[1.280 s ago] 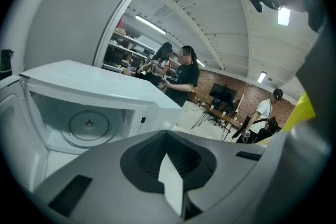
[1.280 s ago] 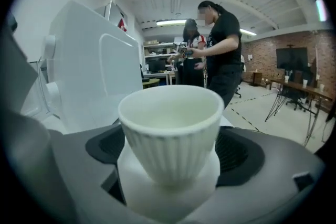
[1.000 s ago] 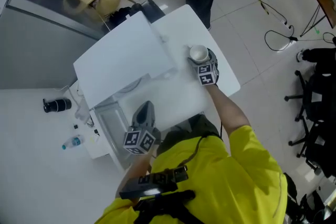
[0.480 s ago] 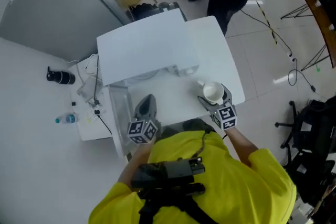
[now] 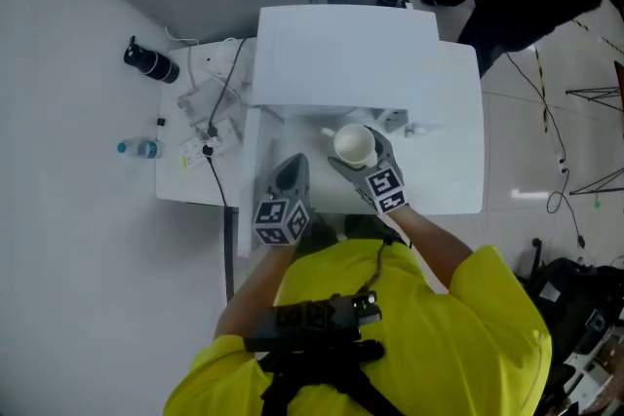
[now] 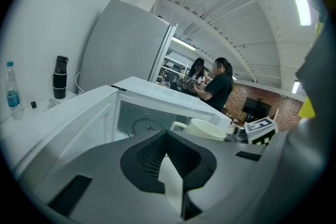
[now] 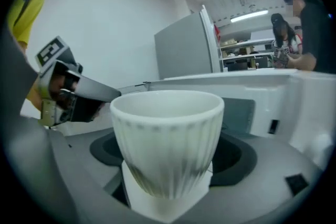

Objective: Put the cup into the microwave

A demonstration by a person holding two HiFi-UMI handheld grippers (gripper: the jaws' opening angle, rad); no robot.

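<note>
the head view is showing the whole layout: a white microwave (image 5: 341,54) sitting on a white table (image 5: 458,161), its door (image 5: 246,190) hanging open to the left, and both grippers in front of the opening. only the left gripper view is looking into the cavity, where a round turntable (image 6: 149,126) is showing. only the right gripper view is showing the grip up close.

the right gripper (image 5: 357,154) is reaching forward from the yellow-sleeved arm (image 5: 458,278), pointing slightly downward. its jaws are standing wide and pressing on the lower body of the cup (image 7: 167,139), which is sitting upright between them. the cup is hanging just in front of the open cavity, above the table and not yet inside.

the left gripper (image 5: 291,172) is hovering beside the door, left of the cup. its jaws are lying together with nothing between them.

the cup is white, glossy and vertically ribbed, tapering toward the base, with a side handle (image 6: 178,126). the gripper bodies are matte grey with black recessed pads. a dark flask (image 5: 151,63) and a clear bottle (image 5: 139,149) are resting left of the microwave.
</note>
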